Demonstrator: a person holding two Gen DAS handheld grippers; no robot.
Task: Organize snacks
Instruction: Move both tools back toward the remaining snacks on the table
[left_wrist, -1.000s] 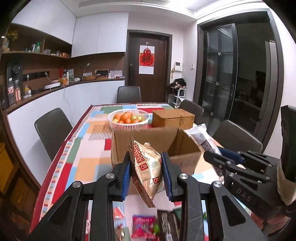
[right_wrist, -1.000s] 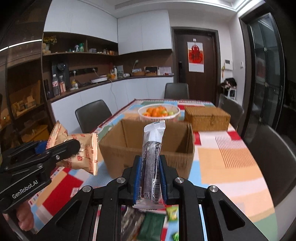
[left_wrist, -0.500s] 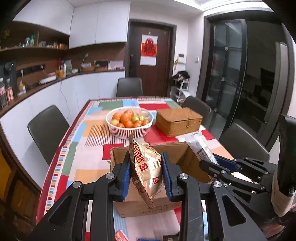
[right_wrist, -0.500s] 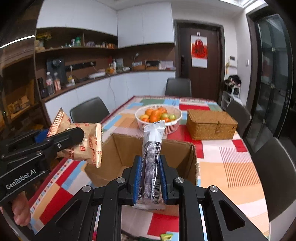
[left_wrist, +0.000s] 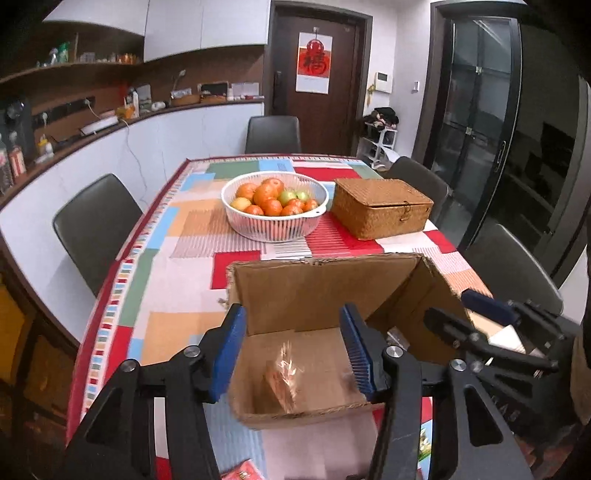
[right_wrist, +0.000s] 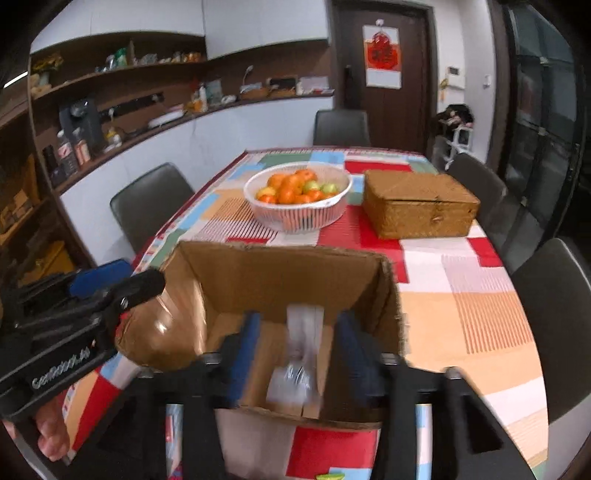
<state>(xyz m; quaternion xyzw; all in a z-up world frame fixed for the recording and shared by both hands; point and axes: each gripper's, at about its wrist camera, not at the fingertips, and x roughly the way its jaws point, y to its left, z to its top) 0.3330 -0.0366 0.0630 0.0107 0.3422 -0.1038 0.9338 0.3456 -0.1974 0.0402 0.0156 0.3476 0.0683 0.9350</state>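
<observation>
An open cardboard box (left_wrist: 325, 288) stands on the table; it also shows in the right wrist view (right_wrist: 288, 273). My left gripper (left_wrist: 293, 350) is open above the box, and a blurred biscuit packet (left_wrist: 282, 380) is inside the box below it. My right gripper (right_wrist: 297, 350) is open above the box, and a blurred clear-wrapped snack pack (right_wrist: 299, 354) is between its fingers, free of them, inside the box. The left gripper (right_wrist: 122, 291) shows at the box's left wall in the right wrist view. The right gripper (left_wrist: 476, 321) shows at the box's right side in the left wrist view.
A white basket of fruit (left_wrist: 275, 205) and a woven lidded box (left_wrist: 380, 206) stand behind the cardboard box on the colourful tablecloth (left_wrist: 177, 295). Dark chairs (left_wrist: 96, 225) ring the table. Loose snack packets (left_wrist: 243, 472) lie at the near edge.
Both grippers moved forward over the box and opened. The biscuit packet left the left gripper and the clear snack pack left the right gripper; both are dropping into the box.
</observation>
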